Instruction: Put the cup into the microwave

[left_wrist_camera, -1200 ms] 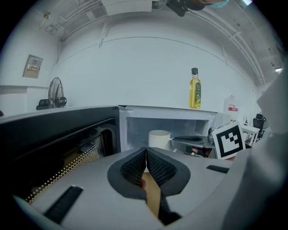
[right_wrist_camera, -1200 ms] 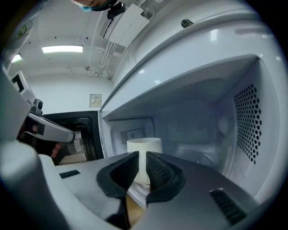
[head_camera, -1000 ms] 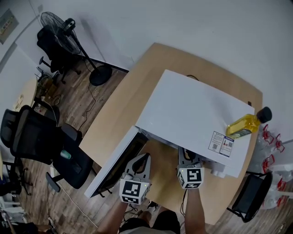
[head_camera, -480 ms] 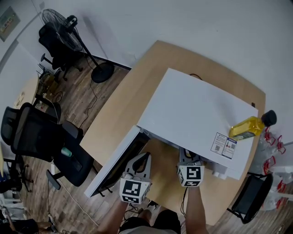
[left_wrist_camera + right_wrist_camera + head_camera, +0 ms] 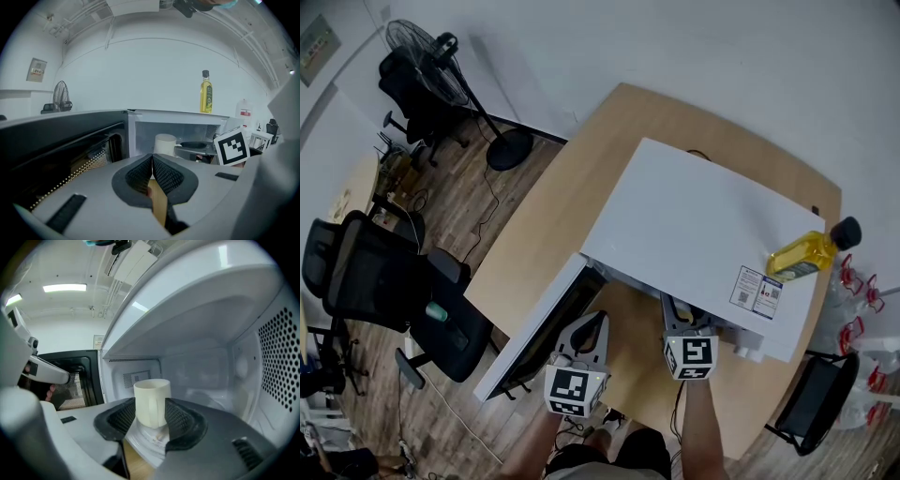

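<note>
- The wooden table (image 5: 539, 220) carries everything in the task and takes up the middle of the head view.
- A white microwave (image 5: 694, 225) stands on the table. Its cavity faces the person.
- The microwave door (image 5: 530, 333) is swung fully open to the left. Its dark inner window fills the left of the left gripper view.
- Black office chairs (image 5: 375, 281) stand on the wood floor to the left of the table.
- A standing fan (image 5: 422, 56) is near the wall behind the chairs.
- The right tongs (image 5: 151, 412) reach into the microwave's mouth. Their jaws have just been opening and now stand wide. The cup is between the pads, which no longer clamp it.
- The left tongs (image 5: 152, 158) are held outside the microwave, in front of the open door. Their ribbed pads are pressed together at the tips with nothing between them.
- A bottle of yellow oil (image 5: 802, 255) with a dark cap stands upright on the microwave's top, near its right rear corner.
- The cup (image 5: 151, 401) is cream-white and upright. Its handle faces the right gripper camera.
- The cup is inside the microwave, resting on the glass turntable (image 5: 150, 440).
- From the left gripper view, the cup sits in the left half of the cavity.
</note>
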Demonstrator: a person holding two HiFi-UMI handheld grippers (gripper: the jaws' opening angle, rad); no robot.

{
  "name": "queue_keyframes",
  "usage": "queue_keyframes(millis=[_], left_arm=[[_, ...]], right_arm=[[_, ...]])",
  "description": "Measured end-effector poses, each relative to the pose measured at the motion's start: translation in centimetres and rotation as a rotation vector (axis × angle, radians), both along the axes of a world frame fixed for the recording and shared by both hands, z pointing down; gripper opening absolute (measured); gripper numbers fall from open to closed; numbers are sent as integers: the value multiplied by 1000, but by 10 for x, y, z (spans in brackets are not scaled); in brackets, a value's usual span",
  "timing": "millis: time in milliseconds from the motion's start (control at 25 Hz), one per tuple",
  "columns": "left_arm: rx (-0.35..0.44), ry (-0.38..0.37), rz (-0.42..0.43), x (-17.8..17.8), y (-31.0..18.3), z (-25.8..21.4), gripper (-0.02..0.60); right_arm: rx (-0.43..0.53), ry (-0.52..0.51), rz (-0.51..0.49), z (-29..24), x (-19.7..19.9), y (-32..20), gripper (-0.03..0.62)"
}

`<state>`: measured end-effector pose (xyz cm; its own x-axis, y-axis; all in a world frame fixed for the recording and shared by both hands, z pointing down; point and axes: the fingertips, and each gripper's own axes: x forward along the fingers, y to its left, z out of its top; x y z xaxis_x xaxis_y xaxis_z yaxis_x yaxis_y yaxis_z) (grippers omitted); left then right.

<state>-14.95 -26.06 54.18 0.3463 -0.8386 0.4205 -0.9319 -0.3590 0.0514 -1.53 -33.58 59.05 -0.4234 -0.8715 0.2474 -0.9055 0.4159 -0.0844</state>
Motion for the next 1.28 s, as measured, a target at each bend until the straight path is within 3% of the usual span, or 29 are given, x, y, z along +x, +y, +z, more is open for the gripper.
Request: queue_keyframes(millis=[600, 1280], left_arm=[[55, 6, 48, 11, 20, -34, 25], [143, 41, 147, 33, 78, -98, 25]], right_arm=[[21, 28, 36, -33, 16, 36, 180], [99, 13, 105, -119, 36, 130, 60]])
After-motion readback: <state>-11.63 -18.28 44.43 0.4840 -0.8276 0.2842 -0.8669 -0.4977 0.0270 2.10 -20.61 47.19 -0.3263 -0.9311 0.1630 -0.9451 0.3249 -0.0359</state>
